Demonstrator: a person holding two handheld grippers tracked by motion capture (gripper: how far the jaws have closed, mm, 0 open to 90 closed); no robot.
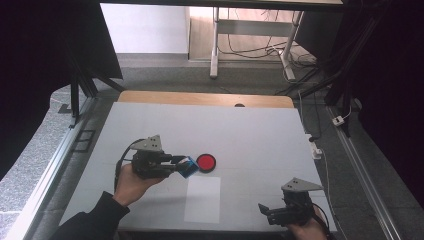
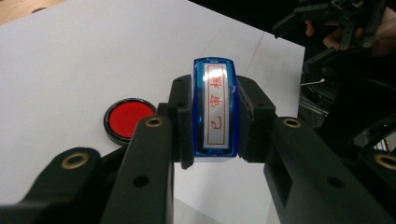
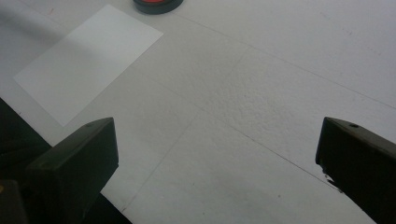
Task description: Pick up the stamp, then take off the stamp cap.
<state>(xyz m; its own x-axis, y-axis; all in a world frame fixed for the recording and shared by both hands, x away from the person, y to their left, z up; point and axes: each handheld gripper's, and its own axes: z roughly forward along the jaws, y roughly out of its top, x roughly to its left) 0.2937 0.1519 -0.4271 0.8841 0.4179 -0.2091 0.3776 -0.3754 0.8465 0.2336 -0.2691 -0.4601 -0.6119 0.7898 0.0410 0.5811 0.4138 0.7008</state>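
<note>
Two grippers show from above: our left gripper point(image 1: 172, 162) holds a blue stamp point(image 1: 189, 167) just beside the red ink pad point(image 1: 206, 162), with blank paper point(image 1: 202, 199) near on the counter point(image 1: 260, 135). Left gripper view: jaws clamp the stamp, red characters unpressed, we judge. Right gripper view: our right gripper point(image 3: 217, 163) gapes wide, empty.

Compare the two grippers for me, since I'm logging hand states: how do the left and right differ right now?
The left gripper is shut on a blue stamp, while the right gripper is open with nothing between its jaws. The left is near the red ink pad at mid-table; the right sits at the near right edge, away from the white paper. Both are black, hand-held, and carry a grey three-cornered plate.
</note>
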